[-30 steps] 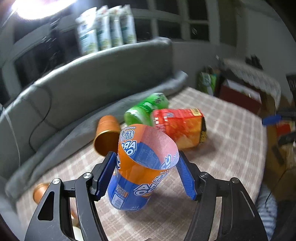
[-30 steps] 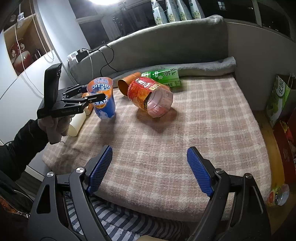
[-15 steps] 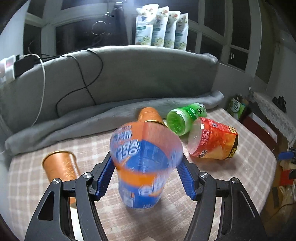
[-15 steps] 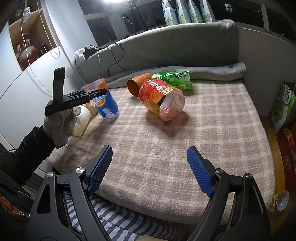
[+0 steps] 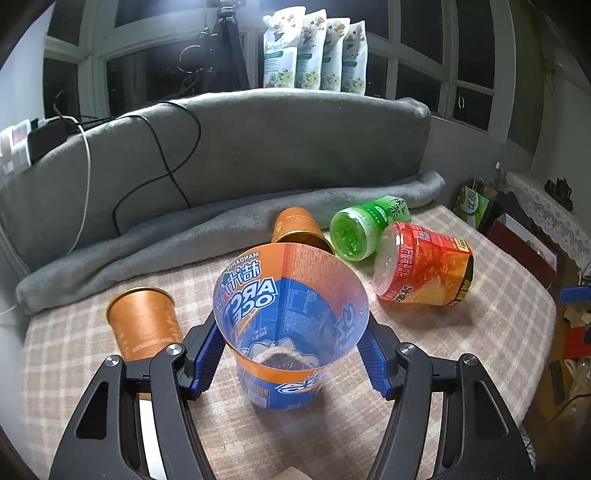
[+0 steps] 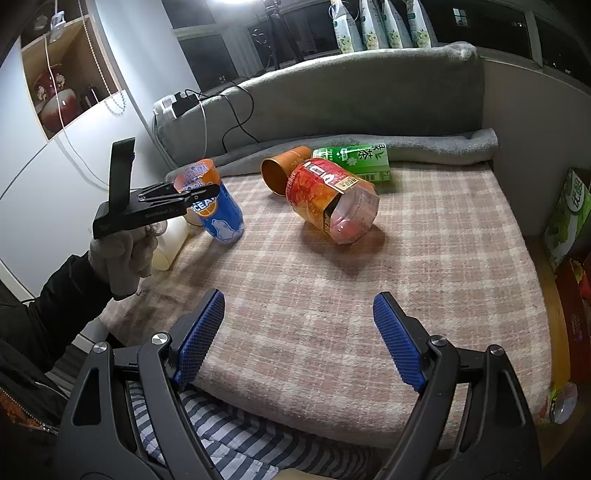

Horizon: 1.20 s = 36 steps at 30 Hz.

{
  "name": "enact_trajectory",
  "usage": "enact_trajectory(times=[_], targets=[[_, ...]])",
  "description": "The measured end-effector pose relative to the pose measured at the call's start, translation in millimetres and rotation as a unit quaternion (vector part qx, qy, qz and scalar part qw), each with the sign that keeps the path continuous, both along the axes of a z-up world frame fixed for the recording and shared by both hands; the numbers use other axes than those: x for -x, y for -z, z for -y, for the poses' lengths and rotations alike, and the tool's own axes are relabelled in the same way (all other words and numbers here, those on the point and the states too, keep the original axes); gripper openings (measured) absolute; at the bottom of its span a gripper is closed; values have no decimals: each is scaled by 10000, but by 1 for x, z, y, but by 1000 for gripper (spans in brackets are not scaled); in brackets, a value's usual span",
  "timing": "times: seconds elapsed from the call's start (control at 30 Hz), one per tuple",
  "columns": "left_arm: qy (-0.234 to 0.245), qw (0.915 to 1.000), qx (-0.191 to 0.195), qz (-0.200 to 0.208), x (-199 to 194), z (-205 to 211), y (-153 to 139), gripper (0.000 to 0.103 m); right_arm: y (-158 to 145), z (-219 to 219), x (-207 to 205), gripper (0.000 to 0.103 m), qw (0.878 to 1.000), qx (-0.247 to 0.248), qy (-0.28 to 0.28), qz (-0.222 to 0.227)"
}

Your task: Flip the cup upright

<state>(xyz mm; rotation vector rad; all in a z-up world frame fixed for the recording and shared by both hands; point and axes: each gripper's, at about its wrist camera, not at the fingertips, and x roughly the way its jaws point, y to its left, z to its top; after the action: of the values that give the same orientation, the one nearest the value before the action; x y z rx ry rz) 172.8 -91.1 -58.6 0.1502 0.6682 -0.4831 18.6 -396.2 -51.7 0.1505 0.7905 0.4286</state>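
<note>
Near the left edge of the plaid-covered bench (image 6: pixel 424 236), the orange-and-blue plastic cup (image 5: pixel 288 325) stands mouth-up, no longer tilted as a second ago. The left gripper (image 5: pixel 290 350) flanks its thin, tapered wall, seemingly clamped, though contact is unclear. The right gripper (image 6: pixel 297 339) hangs apart over the front edge. A red cup (image 6: pixel 328 199) lies sideways mid-bench.

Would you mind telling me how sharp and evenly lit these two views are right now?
Left wrist view: cup sharp, no motion blur; glare blows out the window at top; fisheye bends the sofa back. Right wrist view: sharp too; a lamp flares at the top edge, the red tub casts a soft shadow on the plaid cover, corners vignette dark.
</note>
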Motion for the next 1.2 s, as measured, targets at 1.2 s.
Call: enact_trajectory(times=[1.2], targets=[[-527, 9985, 81, 120, 48, -41, -10, 77, -25, -90, -23, 85, 9961, 425, -37, 771]])
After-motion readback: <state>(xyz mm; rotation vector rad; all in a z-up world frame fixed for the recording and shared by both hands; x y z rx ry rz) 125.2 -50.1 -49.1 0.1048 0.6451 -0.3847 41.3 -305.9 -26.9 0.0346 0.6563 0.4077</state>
